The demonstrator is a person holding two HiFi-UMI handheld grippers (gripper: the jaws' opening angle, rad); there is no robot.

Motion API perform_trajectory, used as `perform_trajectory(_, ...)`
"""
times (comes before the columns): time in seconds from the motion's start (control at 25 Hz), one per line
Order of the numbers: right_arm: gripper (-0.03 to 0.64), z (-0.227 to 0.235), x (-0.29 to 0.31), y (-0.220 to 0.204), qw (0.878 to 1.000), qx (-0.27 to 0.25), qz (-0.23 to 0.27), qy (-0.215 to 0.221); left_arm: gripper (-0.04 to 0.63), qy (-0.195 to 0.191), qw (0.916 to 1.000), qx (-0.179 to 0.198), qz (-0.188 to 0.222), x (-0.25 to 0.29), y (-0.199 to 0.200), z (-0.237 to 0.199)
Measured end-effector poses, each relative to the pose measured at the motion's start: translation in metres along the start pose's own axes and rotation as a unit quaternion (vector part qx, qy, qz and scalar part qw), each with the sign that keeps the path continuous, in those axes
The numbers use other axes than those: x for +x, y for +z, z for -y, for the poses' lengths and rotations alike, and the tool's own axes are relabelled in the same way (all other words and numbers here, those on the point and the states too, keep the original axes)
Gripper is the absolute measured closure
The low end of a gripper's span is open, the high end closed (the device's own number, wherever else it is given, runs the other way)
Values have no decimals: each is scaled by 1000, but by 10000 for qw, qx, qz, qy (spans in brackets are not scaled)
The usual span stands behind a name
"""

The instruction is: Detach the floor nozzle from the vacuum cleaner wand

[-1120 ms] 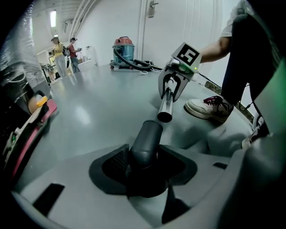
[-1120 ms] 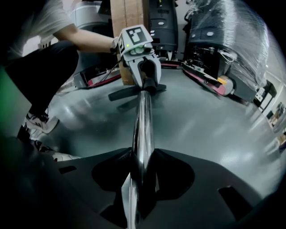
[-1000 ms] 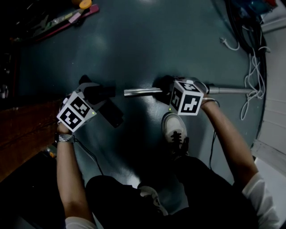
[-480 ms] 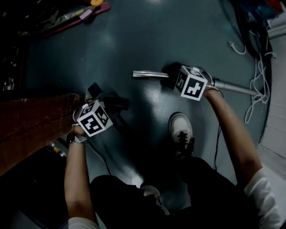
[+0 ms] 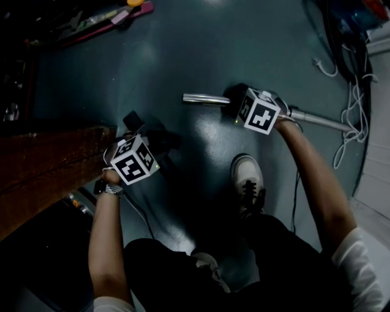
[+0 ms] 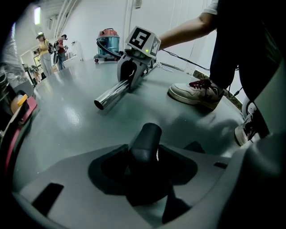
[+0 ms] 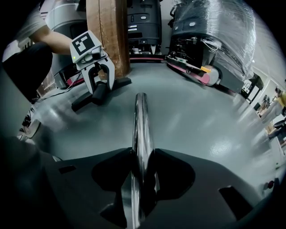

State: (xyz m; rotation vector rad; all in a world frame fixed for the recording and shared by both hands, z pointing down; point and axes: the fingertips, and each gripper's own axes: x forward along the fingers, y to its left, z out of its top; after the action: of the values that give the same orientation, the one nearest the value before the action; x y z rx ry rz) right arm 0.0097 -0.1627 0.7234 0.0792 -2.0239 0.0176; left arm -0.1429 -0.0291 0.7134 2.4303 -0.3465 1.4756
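Covering the ground beneath both grippers, a glossy grey-green floor (image 5: 201, 42) is seen. A wooden beam (image 5: 42, 164) is set close beside the left gripper (image 6: 145, 156), on the side turned away from the right gripper (image 7: 142, 161). The vacuum cleaner wand (image 5: 204, 99), a chrome tube, is clamped in the right gripper, whose jaws are pressed against its two sides. Its open end is carried out past the jaw tips toward the left gripper, and the rest of the tube is run out behind the right gripper.

The floor nozzle (image 7: 100, 96) is grasped by its dark round neck (image 6: 144, 138) in the left gripper, with the jaws closed on either side of that neck. Its flat foot appears to be laid on the floor under the jaw tips. Nozzle and wand are parted: bare floor is shown between the wand's open end and the neck, and the two grippers are held well apart.

A white shoe (image 5: 248, 177) is planted on the floor near the right gripper, on the wearer's side of it. A canister vacuum (image 6: 108, 42) is made out far behind the right gripper. White cables (image 5: 344, 91) are strewn beyond the wand's far end, and small hand tools (image 5: 103, 18) are laid well ahead of the left gripper.
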Motion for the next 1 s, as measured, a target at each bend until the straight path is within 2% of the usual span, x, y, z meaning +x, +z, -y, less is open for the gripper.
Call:
perform_trajectory(0.28, 445, 3, -6, -16, 9997, 249, 31, -34, 377, -57, 10000, 39, 0, 4, 1, 0)
perform_trajectory(0.4, 442, 3, -18, -12, 9988, 373, 279, -127, 356, -121, 9999, -69, 94, 4, 1, 2)
perform_trajectory(0.48, 443, 7, -33, -4, 9962, 520, 617, -313, 341, -160, 9990, -244, 330, -2, 7, -1)
perform_trajectory(0.6, 443, 14, -53, 8, 9905, 737, 1046, -512, 337, 26, 9935, -559, 987, -28, 31, -20)
perform_trajectory(0.68, 443, 17, -64, 17, 9849, 902, 1353, -593, 339, 311, 9839, -853, 1537, -44, 49, -37)
perform_trajectory(0.76, 443, 23, -77, 26, 9773, 1081, 1668, -738, 368, 678, 9710, -1038, 2045, -56, 69, -54)
perform_trajectory(0.88, 466, 35, -96, 39, 9646, 1256, 2003, -1170, 425, 1359, 9532, -1086, 2471, -74, 95, -79)
perform_trajectory(0.96, 535, 41, -110, 48, 9562, 1300, 2191, -1440, 480, 1923, 9354, -1220, 2704, -92, 110, -98)
perform_trajectory(1.0, 549, 44, -117, 54, 9526, 1293, 2273, -1554, 525, 2230, 9247, -1326, 2785, -101, 115, -109)
